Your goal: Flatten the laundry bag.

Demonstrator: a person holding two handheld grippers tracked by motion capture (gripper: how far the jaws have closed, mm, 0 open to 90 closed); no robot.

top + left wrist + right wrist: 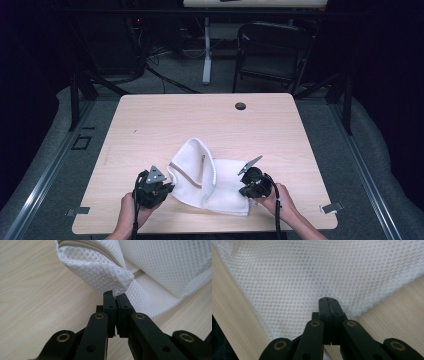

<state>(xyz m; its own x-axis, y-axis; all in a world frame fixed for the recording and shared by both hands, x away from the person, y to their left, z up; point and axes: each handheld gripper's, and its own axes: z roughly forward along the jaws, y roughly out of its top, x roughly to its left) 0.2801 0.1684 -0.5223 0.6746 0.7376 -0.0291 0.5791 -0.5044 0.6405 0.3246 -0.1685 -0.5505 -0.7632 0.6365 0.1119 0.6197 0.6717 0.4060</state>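
So what's on the light wooden counter [150, 120] is a white mesh laundry bag with a beige zipper [205, 175], lying crumpled near the front edge, between the two hands. One side is folded up and over, so the zipper line runs across the top of the hump.

The left tool [115, 295] is clamped on a bunched corner of the mesh right by the zipper end; in the left gripper view the jaws are pressed together with a pinch of fabric sticking up between the tips. The right tool [328, 300] also has its jaws together, at the edge of the mesh on the opposite side. It looks like it has caught a thin layer of the bag, though the fabric between the tips is hard to make out.

My read: this is the spread-it-flat or fold step, with both corners pinched. To do it well, I'd keep both pinches firm and pull the hands apart evenly so the mesh tensions without twisting. Lift just enough that the folded-over flap can drop open, not so high that the whole bag swings. Mesh is slippery and stretchy, so go slow. The right-side grip is the one I'd worry about slipping, since it seems to hold so little material.
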